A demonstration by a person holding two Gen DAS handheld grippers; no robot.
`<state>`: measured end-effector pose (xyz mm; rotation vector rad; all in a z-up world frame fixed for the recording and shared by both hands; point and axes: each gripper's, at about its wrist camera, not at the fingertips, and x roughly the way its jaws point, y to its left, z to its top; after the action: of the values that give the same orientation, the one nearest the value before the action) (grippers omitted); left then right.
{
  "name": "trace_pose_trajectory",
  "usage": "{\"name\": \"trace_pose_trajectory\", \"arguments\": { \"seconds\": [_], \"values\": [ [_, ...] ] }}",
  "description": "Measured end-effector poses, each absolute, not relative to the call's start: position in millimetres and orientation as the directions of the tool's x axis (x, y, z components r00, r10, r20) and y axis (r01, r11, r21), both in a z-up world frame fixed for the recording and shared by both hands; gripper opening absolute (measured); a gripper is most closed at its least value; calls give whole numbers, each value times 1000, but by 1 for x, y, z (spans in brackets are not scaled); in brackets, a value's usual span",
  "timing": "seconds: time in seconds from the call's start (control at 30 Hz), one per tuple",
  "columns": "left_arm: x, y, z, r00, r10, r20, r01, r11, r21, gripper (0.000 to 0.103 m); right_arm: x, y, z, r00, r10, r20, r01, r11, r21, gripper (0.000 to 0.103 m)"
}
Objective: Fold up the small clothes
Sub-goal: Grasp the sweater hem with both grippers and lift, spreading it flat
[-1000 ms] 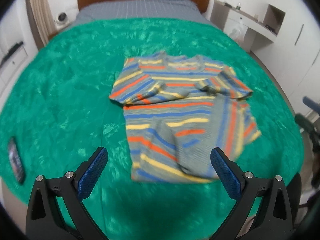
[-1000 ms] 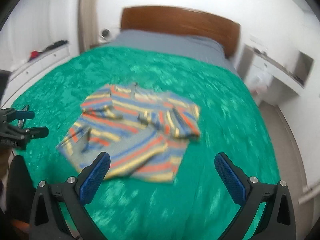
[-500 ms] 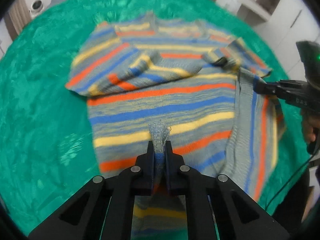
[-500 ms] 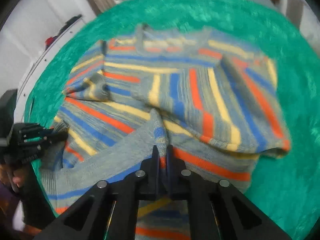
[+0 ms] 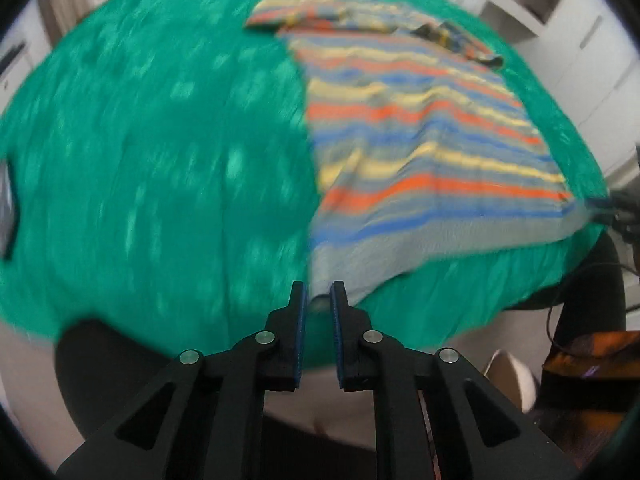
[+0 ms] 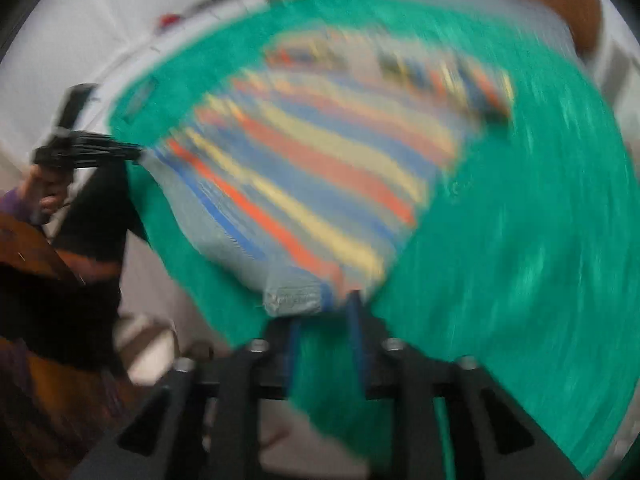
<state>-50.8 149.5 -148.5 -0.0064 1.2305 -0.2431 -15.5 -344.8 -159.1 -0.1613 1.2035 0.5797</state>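
We count one sweater, one green blanket over one bed, and two claws. The sweater is a knit with stripes of orange, yellow and blue on grey, ending in a plain grey hem. It lies spread on the blanket toward the near edge of the bed, its body mostly flat with a few soft wrinkles, and its sleeves look bunched across the far end by the collar.

Our left claw has its blue-padded fingers drawn close with a narrow gap between them, and the near hem corner of the sweater sits at their tips; whether the fabric is pinched there we cannot tell. Our right claw is somewhat parted, with the other hem corner bunched at its fingertips; that view is badly blurred, so we cannot tell if it grips. In the right view the left claw shows at the far hem corner. A dark flat object lies on the blanket at the left edge.
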Motion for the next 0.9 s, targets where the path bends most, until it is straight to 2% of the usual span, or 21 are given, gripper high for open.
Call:
{"name": "trace_pose_trajectory", "arguments": {
  "seconds": [0.03,0.07,0.1,0.13,0.17,0.23,0.27,0.33,0.37,0.4,0.43,0.5,0.63,0.77,0.9],
  "values": [
    [-54,155,-149,309,-201,-930,151,975,-160,30,-20,-354,-163,232,342,-910,-464,861,206,41],
    [-54,158,-149,320,-207,-924,129,976,-174,48,-22,-358,-163,234,354,-905,-438,870,227,49],
    [-51,159,-148,338,-207,-918,110,977,-180,62,-22,-367,-164,243,397,-885,-381,878,289,53],
    [-45,157,-147,362,-203,-910,94,979,-181,66,-20,-371,-163,250,422,-871,-353,878,324,59],
    [-42,154,-150,370,-200,-907,92,980,-178,71,-15,-378,-164,269,480,-835,-302,865,400,60],
    [-22,145,-165,351,-182,-919,98,983,-157,71,-5,-377,-174,272,547,-792,-233,836,498,61],
    [-16,137,-176,319,-183,-930,114,982,-154,67,3,-376,-188,259,573,-778,-177,820,545,61],
    [-10,123,-188,291,-196,-937,151,976,-157,36,9,-366,-208,206,599,-774,-151,801,580,57],
    [-11,115,-191,273,-223,-936,183,967,-177,4,10,-359,-216,178,597,-782,-164,802,575,34],
    [-11,112,-191,264,-240,-934,193,962,-193,4,9,-354,-216,172,573,-801,-178,818,547,13],
    [-15,112,-184,291,-231,-929,192,965,-179,3,7,-354,-211,175,573,-801,-176,819,547,5],
    [-23,120,-171,331,-223,-917,171,970,-174,3,-4,-359,-184,198,560,-805,-187,827,530,5],
    [-32,141,-171,350,-210,-913,104,977,-185,2,-10,-370,-165,211,501,-840,-164,865,474,4],
    [-32,129,-196,309,-131,-942,109,989,-101,2,-11,-366,-210,150,440,-885,-97,898,430,4],
    [-21,117,-205,293,-74,-953,86,995,-51,2,-4,-366,-231,164,410,-897,-56,912,407,4]
  ]
}}
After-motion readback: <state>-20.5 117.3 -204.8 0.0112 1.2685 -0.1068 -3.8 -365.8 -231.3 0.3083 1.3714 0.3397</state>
